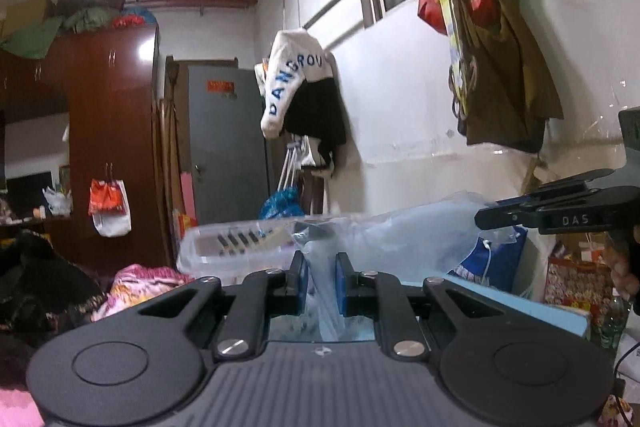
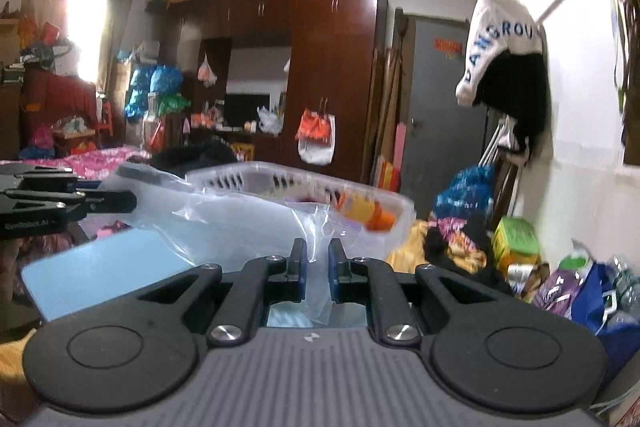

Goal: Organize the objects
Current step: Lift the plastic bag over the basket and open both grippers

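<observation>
A clear plastic bag (image 1: 400,239) is held up between both grippers above a light blue tabletop (image 1: 520,307). My left gripper (image 1: 321,283) is shut on one edge of the bag. My right gripper (image 2: 318,271) is shut on another edge of the same bag (image 2: 240,223). The right gripper also shows at the right edge of the left wrist view (image 1: 560,215), and the left gripper at the left edge of the right wrist view (image 2: 60,203). A white slotted plastic basket (image 2: 304,183) stands just behind the bag, holding orange items (image 2: 364,211).
The basket also shows in the left wrist view (image 1: 236,247). Piled clothes and bags (image 2: 460,243) lie by the right wall. A white and black garment (image 1: 300,87) hangs from a rail. A brown wardrobe (image 2: 332,67) and grey door (image 1: 228,143) stand behind.
</observation>
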Demonstrator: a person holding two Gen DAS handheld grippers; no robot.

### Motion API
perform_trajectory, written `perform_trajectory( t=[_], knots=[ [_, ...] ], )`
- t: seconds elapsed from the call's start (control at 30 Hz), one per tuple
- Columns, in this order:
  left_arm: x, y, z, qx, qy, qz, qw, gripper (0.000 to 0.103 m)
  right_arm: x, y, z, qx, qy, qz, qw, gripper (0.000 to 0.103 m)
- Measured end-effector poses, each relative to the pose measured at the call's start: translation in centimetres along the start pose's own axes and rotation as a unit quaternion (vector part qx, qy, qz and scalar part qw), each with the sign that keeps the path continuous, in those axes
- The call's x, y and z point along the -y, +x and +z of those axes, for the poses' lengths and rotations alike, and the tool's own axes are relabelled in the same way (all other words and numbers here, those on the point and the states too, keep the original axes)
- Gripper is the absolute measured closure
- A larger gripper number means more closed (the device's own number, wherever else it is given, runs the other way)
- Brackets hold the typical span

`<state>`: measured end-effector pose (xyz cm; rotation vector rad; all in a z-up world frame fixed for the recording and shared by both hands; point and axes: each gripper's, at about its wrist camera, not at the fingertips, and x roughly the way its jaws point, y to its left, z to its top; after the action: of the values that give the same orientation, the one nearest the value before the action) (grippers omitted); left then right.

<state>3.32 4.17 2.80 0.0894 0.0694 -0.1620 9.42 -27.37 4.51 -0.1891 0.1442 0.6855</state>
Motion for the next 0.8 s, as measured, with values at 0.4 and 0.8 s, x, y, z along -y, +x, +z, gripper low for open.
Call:
perform_trajectory(
  t=[0.4, 0.8],
  knots=[
    [-2.8, 6.1, 6.5, -0.008, 0.019, 0.035, 0.9992, 0.086, 2.2, 6.0, 4.5, -0.005, 0.026, -0.005, 1.000, 0.090],
    [-5.3, 12.9, 5.3, -0.055, 0.013, 0.041, 0.9976, 0.086, 3.5, 12.1, 2.9, -0.065, 0.038, -0.013, 0.997, 0.090]
  ],
)
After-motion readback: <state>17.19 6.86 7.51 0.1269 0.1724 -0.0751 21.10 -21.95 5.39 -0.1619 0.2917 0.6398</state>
